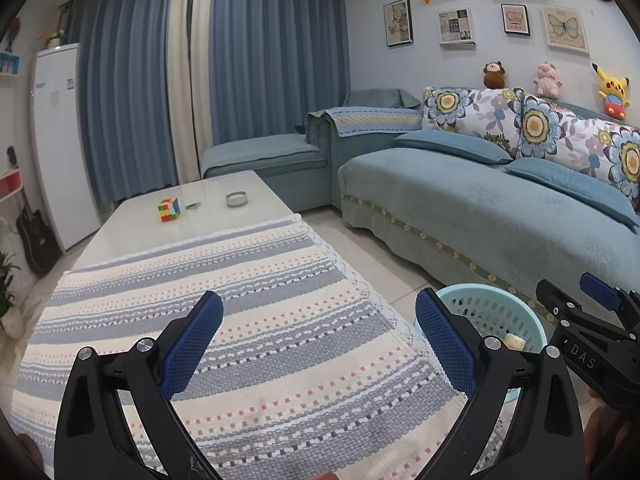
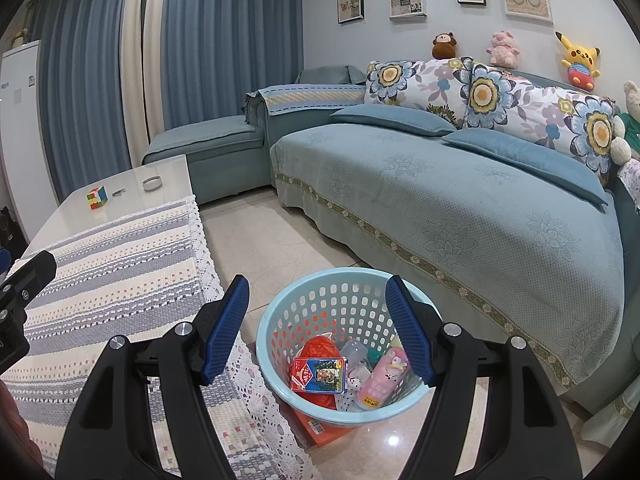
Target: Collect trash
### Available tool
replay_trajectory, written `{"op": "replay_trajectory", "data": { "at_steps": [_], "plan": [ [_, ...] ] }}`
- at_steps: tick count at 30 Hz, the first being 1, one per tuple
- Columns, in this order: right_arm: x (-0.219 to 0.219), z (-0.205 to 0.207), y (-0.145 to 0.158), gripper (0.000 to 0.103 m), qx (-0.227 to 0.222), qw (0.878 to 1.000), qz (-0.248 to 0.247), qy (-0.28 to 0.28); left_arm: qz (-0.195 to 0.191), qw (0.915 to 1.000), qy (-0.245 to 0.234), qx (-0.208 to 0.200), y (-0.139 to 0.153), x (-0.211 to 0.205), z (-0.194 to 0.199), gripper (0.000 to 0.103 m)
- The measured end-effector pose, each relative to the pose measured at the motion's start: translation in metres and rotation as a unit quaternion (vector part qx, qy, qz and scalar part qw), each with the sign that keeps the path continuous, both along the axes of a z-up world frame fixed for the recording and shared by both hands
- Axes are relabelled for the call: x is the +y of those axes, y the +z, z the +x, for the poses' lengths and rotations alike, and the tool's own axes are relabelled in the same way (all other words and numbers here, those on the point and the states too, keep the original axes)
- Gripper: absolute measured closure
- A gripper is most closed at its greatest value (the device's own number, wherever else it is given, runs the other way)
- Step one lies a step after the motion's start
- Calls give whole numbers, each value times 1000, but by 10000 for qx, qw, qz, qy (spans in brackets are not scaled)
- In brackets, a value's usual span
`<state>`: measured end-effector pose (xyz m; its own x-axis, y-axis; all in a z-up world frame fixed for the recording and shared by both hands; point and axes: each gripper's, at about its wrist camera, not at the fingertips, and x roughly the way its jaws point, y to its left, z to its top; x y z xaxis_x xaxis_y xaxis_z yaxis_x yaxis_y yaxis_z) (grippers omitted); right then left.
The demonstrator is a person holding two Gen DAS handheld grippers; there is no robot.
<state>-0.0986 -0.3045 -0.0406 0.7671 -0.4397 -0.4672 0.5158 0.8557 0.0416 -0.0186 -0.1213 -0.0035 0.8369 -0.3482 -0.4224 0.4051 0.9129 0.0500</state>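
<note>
Blue basket (image 2: pixel 340 304) of trash (image 2: pixel 318 374) sits low in the frame on the floor, right gripper (image 2: pixel 318 330) wide open above it; left gripper (image 1: pixel 318 346) wide open, empty, over a striped cloth (image 1: pixel 224 292)

basket (image 1: pixel 496 312): half hidden by gripper | small metal item (image 1: pixel 193 205): too small to tell | orange box (image 2: pixel 320 426): mostly under basket
</note>
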Motion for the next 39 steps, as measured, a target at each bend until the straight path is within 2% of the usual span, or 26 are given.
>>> {"op": "replay_trajectory", "data": {
  "at_steps": [39],
  "plan": [
    [-3, 0, -2, 35, 14, 10000, 22, 2, 106, 9999, 96, -38, -1, -1, -2, 9]
  ]
}}
